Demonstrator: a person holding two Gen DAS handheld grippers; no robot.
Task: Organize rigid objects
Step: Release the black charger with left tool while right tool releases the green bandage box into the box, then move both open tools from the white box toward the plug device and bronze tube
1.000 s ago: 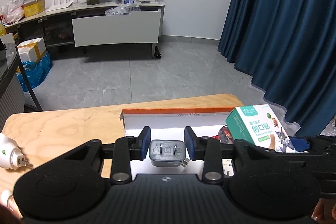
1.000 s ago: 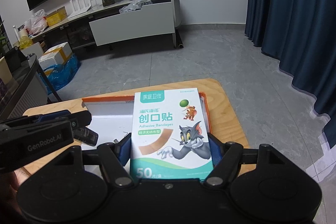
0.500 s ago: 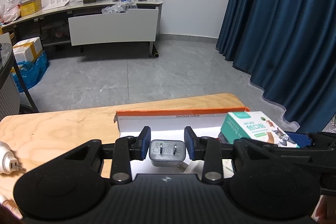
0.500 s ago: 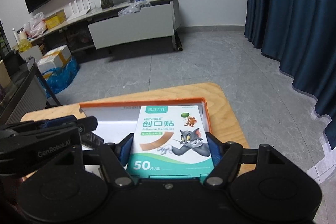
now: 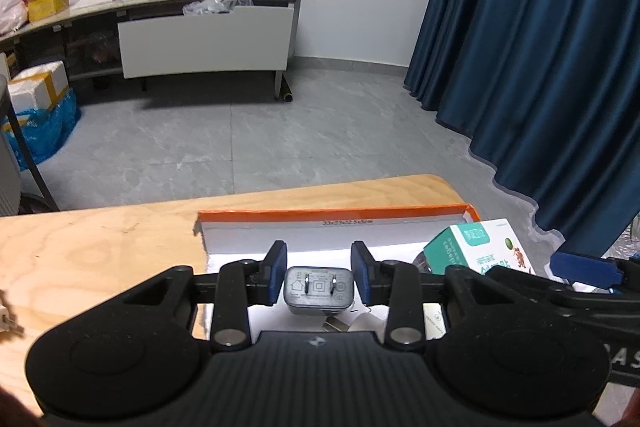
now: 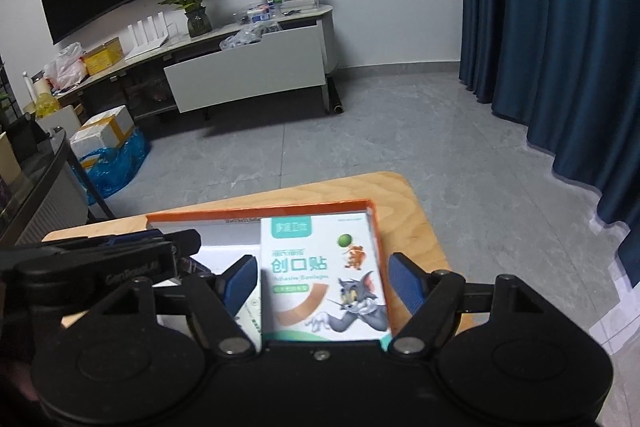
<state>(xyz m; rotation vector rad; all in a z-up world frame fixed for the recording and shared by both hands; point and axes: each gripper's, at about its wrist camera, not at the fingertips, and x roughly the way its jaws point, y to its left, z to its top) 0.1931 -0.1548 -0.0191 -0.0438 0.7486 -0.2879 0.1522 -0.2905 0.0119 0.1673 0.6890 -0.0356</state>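
Two blue pads of the left gripper [image 5: 319, 274] clamp a small grey charger [image 5: 319, 289] by its sides, its two flat prongs facing the camera. It hangs over the near left part of the tray [image 5: 332, 216], a shallow white box with an orange rim. Something small and metallic shows just beneath the charger, too hidden to name.

On the right, the right gripper [image 6: 322, 279] has its jaws opening: both blue pads stand clear of the bandage box [image 6: 325, 273], with a visible gap on each side. That box, white and teal with a cartoon cat and mouse printed on it, lies between the pads in the right part of the tray, its far end close to the tray's far right corner. In the left wrist view the same box sits tilted at the right, partly behind the other gripper's black frame.

Beside the bandage box, to its left, a pale card or packet [image 6: 251, 313] lies in the tray, its print unreadable. The tray rests on the wooden table [image 5: 100, 247], toward its far right end. At the table's left edge a white object [image 5: 7, 319] is just in view, cut off by the frame.

Beyond the table lie a grey tiled floor, dark blue curtains [image 5: 540, 67] on the right and a long low cabinet [image 6: 244, 75] with a potted plant [image 6: 192, 1] at the far wall.
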